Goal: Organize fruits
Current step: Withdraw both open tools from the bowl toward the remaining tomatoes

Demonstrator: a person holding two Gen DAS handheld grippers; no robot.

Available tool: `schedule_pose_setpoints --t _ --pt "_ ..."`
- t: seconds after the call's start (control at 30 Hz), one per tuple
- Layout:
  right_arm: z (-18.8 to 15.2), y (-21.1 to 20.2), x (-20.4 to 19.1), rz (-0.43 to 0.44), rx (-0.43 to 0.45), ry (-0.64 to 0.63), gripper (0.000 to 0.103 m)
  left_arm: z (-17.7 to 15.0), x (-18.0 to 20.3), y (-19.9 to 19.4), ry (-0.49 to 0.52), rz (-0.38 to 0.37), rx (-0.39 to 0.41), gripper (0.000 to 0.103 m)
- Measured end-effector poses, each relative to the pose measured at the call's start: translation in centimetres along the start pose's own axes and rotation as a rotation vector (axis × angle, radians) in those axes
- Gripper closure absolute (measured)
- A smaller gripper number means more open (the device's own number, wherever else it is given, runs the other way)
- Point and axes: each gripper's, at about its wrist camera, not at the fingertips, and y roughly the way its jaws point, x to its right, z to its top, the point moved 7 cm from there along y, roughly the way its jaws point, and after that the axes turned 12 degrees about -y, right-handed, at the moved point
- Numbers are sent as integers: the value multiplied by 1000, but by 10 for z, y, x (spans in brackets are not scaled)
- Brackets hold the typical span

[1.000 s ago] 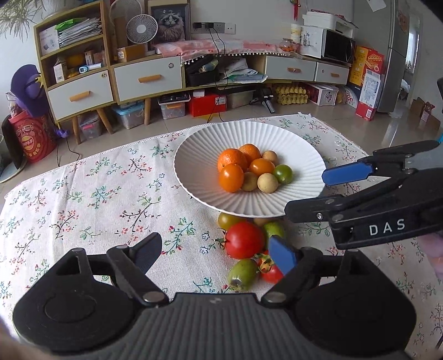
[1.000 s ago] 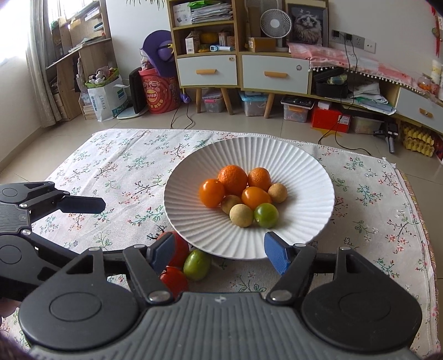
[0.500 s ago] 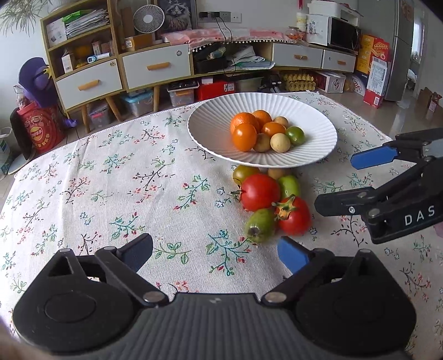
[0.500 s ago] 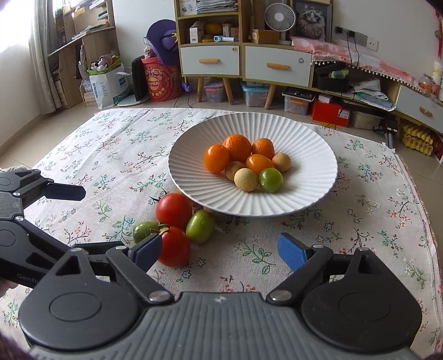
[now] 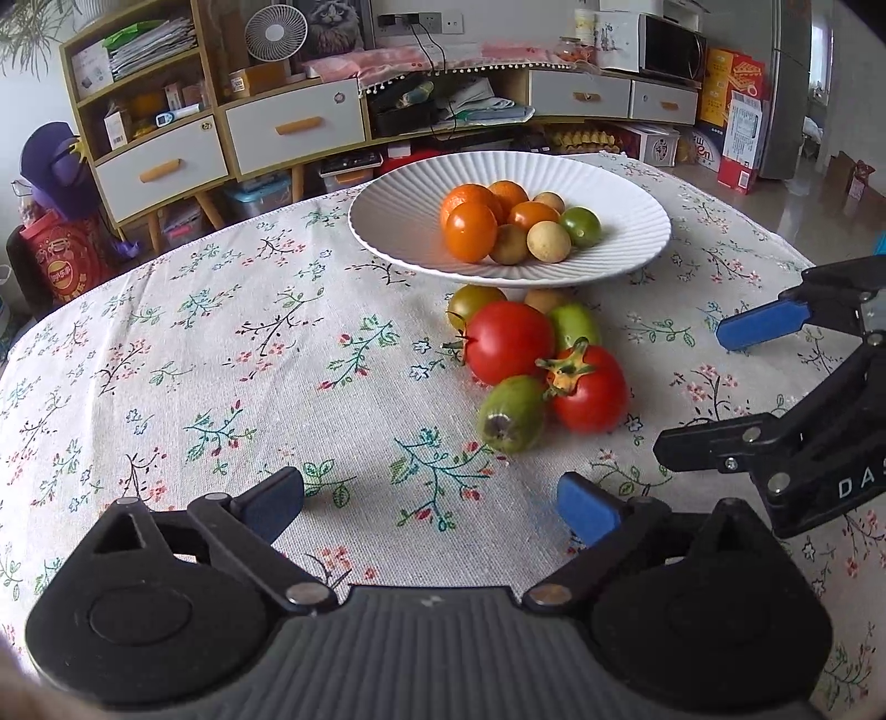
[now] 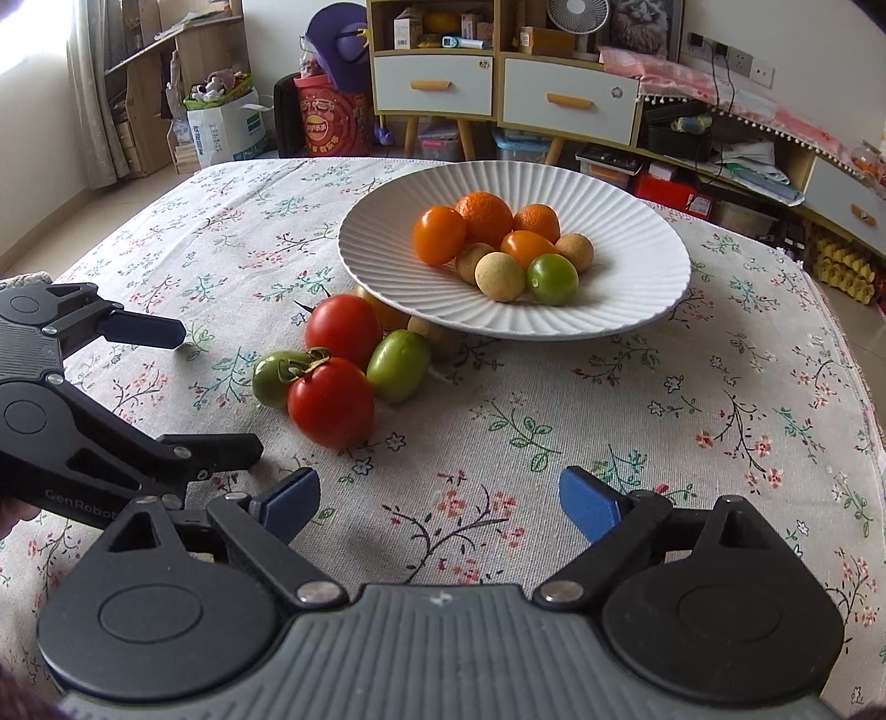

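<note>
- Left gripper (image 5: 429, 501): jaws spread wide, empty, over bare tablecloth (image 5: 221, 354).
- Right gripper (image 6: 440, 498): jaws opening, nothing between them.
- Loose tomatoes (image 5: 506, 343) cluster against the white plate (image 5: 398, 221)'s near rim, mid-table.
- Right view alone shows a curtain (image 6: 94, 88) and the table's right edge; left view alone shows a microwave (image 5: 659, 41).

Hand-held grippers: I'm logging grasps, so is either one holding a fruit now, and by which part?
Nothing is held. The left hand-held gripper is open and empty; the right hand-held gripper is opening, also empty.
</note>
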Motion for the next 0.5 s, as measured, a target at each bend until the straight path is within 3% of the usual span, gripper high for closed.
schedule_pose_setpoints --t 0.2,0.5 --pt "-11 1 -1 -18 6 -34 6 7 7 4 28 -3 26 6" --pt "-12 -1 0 -15 13 -31 5 16 21 7 31 -60 42 42"
